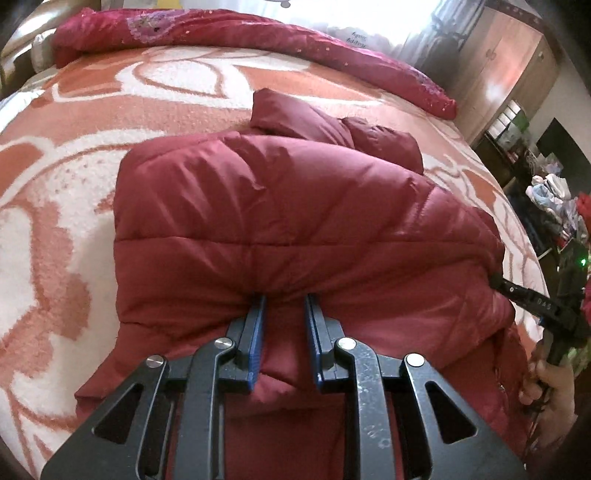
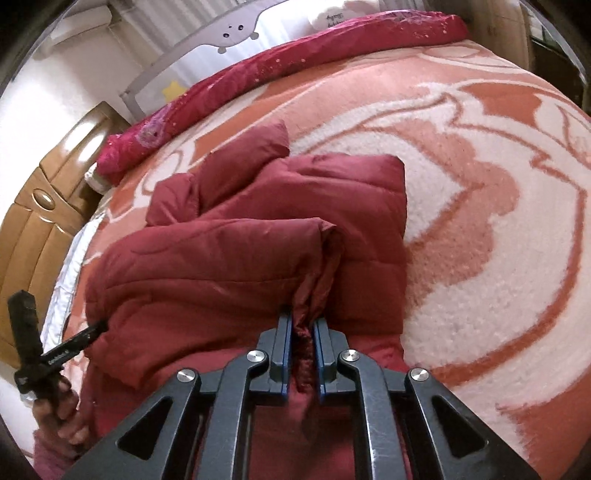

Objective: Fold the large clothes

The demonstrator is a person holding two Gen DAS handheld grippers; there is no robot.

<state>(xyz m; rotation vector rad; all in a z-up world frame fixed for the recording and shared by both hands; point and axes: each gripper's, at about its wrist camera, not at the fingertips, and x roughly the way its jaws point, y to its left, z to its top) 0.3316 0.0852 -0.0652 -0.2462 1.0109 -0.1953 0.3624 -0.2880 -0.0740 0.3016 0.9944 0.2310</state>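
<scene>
A dark red quilted puffer jacket (image 1: 280, 206) lies partly folded on the bed, its collar end (image 1: 291, 114) pointing away. It also shows in the right wrist view (image 2: 221, 266). My left gripper (image 1: 285, 301) is shut on a thick fold of the jacket's near edge, with the fabric bulging between the blue pads. My right gripper (image 2: 303, 319) is shut on a bunched edge of the jacket. The right gripper also shows at the jacket's right side in the left wrist view (image 1: 496, 278). The left gripper shows at the jacket's left side in the right wrist view (image 2: 101, 326).
The bed carries an orange and white fleece blanket (image 1: 74, 192). A rolled crimson quilt (image 1: 229, 33) lies along the far edge. A wooden headboard (image 2: 40, 206) stands left in the right wrist view. A wardrobe (image 1: 506, 66) and a cluttered shelf (image 1: 554, 192) stand to the right.
</scene>
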